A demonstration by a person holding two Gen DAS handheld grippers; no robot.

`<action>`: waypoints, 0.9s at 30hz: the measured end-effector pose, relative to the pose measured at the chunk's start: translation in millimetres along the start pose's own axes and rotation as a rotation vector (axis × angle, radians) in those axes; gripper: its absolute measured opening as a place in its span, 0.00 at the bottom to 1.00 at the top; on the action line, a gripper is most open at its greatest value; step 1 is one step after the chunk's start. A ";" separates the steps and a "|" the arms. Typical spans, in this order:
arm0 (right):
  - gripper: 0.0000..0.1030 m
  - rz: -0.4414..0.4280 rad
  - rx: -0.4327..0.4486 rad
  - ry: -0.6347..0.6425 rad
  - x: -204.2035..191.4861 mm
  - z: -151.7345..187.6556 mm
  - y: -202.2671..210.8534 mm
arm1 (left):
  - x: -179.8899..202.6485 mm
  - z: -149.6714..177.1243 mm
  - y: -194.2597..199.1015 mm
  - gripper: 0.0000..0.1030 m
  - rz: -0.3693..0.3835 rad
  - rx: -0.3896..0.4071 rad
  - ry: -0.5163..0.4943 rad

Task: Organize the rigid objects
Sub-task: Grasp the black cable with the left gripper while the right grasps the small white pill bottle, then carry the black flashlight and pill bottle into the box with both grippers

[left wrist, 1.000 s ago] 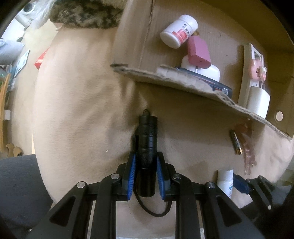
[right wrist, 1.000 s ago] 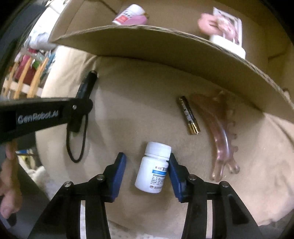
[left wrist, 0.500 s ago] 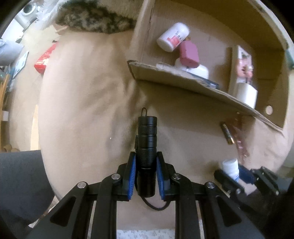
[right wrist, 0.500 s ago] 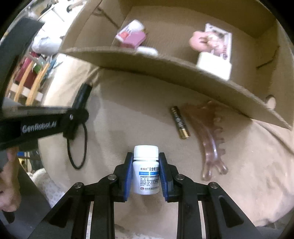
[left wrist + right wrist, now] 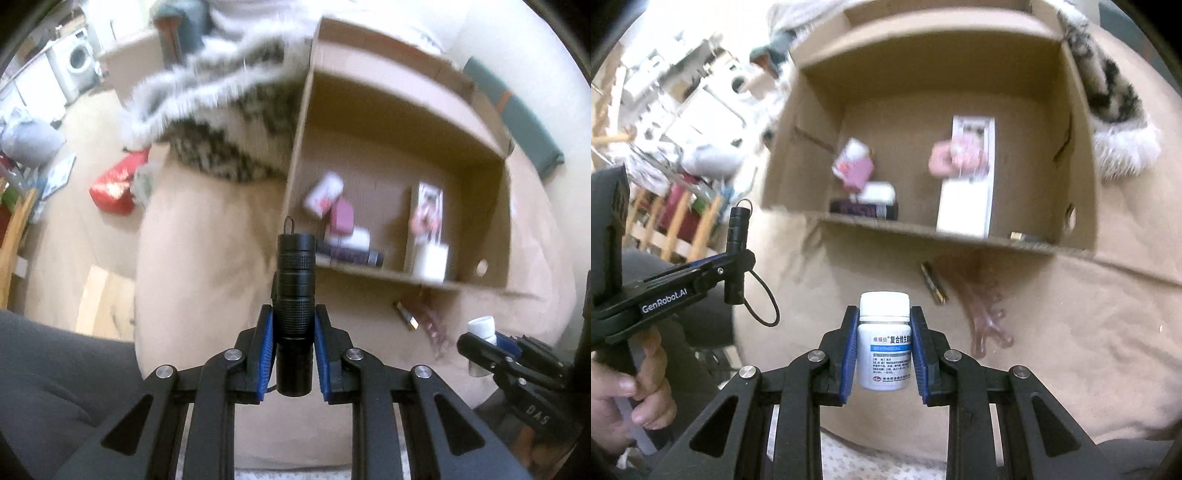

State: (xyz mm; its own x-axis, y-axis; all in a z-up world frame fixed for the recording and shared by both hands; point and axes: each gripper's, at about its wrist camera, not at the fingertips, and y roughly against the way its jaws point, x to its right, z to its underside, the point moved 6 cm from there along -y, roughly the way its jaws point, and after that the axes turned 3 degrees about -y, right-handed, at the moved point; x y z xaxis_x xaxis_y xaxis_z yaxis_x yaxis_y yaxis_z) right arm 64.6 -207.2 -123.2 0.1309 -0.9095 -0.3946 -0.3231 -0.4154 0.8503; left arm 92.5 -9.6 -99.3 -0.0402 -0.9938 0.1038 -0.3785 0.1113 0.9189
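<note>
Left gripper (image 5: 293, 341) clamped on a black knurled flashlight (image 5: 295, 306) with a cord loop, right gripper (image 5: 884, 343) just closed onto a white blue-labelled pill bottle (image 5: 885, 341), both lifted, cardboard box (image 5: 820, 110) at twelve o'clock, battery (image 5: 934, 282) and pink claw clip (image 5: 984, 306) on the beige cushion (image 5: 1071, 350) at one o'clock.
</note>
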 end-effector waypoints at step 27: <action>0.28 -0.023 0.322 -0.144 35.1 -150.0 21.6 | 68.3 -153.0 0.5 0.18 0.034 0.249 -0.145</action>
State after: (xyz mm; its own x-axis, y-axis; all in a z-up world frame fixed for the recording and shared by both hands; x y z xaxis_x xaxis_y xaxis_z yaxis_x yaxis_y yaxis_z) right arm 202.8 -250.5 -66.5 0.0152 -0.8789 -0.4767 -0.6035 -0.3881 0.6965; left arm 231.0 -77.0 -33.5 -0.1820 -0.9814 0.0610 -0.5895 0.1586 0.7920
